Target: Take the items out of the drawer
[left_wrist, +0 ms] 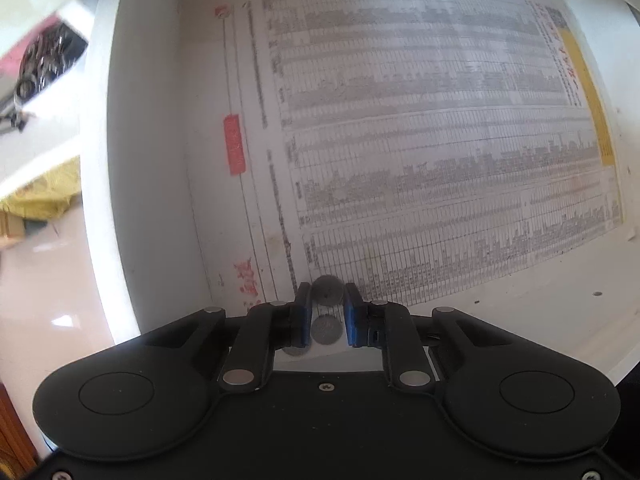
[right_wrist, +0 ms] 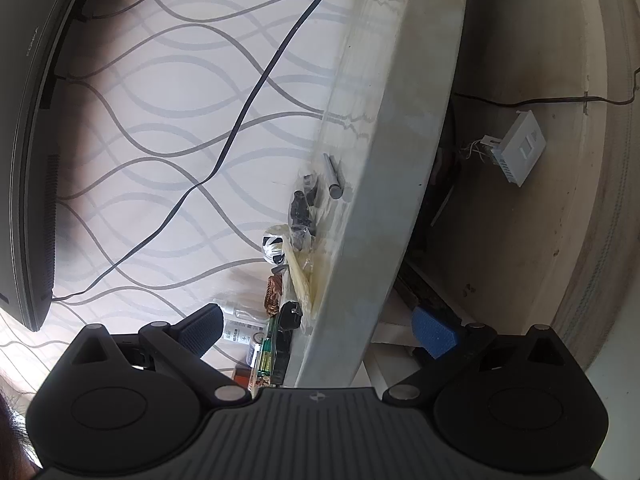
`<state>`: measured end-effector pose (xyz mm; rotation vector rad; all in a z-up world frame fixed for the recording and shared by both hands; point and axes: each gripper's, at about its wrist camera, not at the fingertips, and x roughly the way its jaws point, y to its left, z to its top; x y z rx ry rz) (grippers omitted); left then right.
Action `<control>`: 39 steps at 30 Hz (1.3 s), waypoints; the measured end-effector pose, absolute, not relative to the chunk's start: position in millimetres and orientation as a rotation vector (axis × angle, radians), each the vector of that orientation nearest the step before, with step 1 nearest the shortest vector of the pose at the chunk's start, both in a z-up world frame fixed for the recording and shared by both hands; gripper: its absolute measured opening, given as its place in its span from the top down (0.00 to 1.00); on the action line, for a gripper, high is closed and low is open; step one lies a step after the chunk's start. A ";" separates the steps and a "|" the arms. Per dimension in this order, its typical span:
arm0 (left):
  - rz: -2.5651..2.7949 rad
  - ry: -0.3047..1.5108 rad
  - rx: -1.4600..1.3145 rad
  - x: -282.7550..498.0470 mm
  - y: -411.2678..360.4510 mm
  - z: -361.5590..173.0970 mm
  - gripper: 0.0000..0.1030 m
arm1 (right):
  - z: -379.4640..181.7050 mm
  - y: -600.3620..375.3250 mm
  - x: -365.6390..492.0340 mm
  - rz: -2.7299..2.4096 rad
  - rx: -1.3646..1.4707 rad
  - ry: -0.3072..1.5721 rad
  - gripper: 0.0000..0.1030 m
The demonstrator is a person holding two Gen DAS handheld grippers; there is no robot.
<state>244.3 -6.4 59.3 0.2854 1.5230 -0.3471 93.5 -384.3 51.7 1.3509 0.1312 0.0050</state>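
I'm pointing the left gripper [left_wrist: 327, 312] straight down into the white drawer [left_wrist: 152, 160], jaws clamping a coin [left_wrist: 328, 290] on edge above the printed sheet [left_wrist: 420, 140], two more coins [left_wrist: 327, 330] lying just below. I'm holding the right gripper [right_wrist: 316, 328] level, jaws standing wide apart, gripping nothing, beside the shelf edge [right_wrist: 380, 160].

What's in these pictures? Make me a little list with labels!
place: white drawer, lined with a printed sheet
left gripper: points down into the drawer, pads closed on a coin
more to take: a second coin, nearer the camera
right gripper: open, holds nothing
in front of it: a wavy-patterned surface with a black cable across it
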 end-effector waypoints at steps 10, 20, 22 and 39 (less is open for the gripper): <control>-0.359 1.536 0.279 261.0 -12.7 65.2 0.58 | 54.0 -382.0 96.5 -0.003 1.347 0.133 0.00; -0.341 1.500 0.334 260.2 -24.1 58.5 0.70 | 53.7 -382.6 96.3 -0.004 1.349 0.138 0.00; -0.351 1.487 0.331 260.7 -24.0 60.4 0.85 | 53.2 -382.5 96.1 -0.003 1.352 0.136 0.00; -0.334 1.472 0.214 289.6 -1.4 81.7 0.81 | 53.7 -381.2 95.7 0.001 1.357 0.132 0.00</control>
